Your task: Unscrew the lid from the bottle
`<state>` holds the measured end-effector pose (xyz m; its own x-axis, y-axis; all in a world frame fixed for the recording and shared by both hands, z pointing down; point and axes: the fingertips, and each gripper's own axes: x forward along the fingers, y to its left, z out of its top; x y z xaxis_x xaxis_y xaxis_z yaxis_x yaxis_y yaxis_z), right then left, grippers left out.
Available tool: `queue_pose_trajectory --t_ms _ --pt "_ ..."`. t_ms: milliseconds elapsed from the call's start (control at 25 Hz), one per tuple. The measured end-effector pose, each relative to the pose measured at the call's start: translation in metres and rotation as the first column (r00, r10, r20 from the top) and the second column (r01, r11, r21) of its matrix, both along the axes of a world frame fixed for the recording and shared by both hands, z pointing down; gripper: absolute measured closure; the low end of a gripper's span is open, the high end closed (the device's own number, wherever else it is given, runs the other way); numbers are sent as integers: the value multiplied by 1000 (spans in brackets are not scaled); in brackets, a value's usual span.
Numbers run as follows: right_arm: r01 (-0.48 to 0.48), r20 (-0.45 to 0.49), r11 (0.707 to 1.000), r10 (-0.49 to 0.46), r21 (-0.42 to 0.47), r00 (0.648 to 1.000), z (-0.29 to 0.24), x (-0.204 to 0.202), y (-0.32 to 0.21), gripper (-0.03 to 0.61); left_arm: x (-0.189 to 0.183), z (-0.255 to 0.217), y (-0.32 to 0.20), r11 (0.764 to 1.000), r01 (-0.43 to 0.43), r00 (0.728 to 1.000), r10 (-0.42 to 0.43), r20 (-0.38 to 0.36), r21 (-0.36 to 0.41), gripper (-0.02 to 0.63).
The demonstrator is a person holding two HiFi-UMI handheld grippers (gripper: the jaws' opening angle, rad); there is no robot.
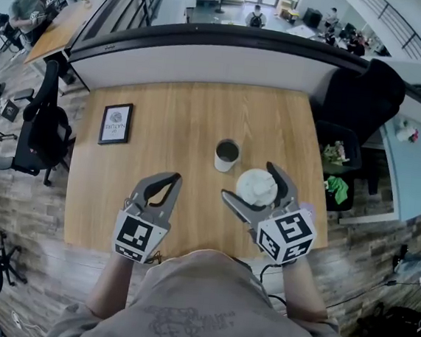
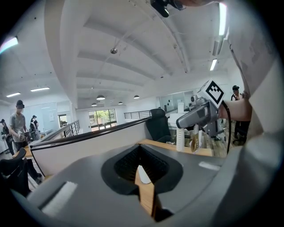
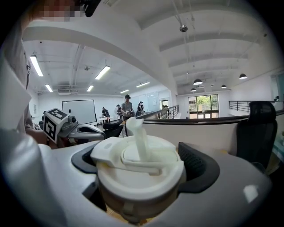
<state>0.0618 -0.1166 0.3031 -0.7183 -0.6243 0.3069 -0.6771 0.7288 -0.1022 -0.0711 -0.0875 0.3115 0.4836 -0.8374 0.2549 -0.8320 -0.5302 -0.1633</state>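
Bright, even white light comes from ceiling strip lights (image 2: 220,20), which flare, and from far windows (image 2: 102,119), which are washed out. The worktop (image 1: 186,117) carries only faint, soft shadows. Both gripper views bow strongly and have black corners. The near lid (image 3: 140,166) looks pale.

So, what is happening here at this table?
A person holds a tool in each hand over a wooden table. The right tool is shut on the white lid, which is already off the bottle. The bottle stands open on the table, just beside the lid. The left tool is shut and empty, off to the side.
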Motion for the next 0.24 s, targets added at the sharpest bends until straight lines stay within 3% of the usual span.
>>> queue_pose_trajectory --t_ms 240 --pt "0 8 1000 0 -2 1000 -1 4 -3 51 0 -2 -6 1000 6 1000 -6 5 2 612"
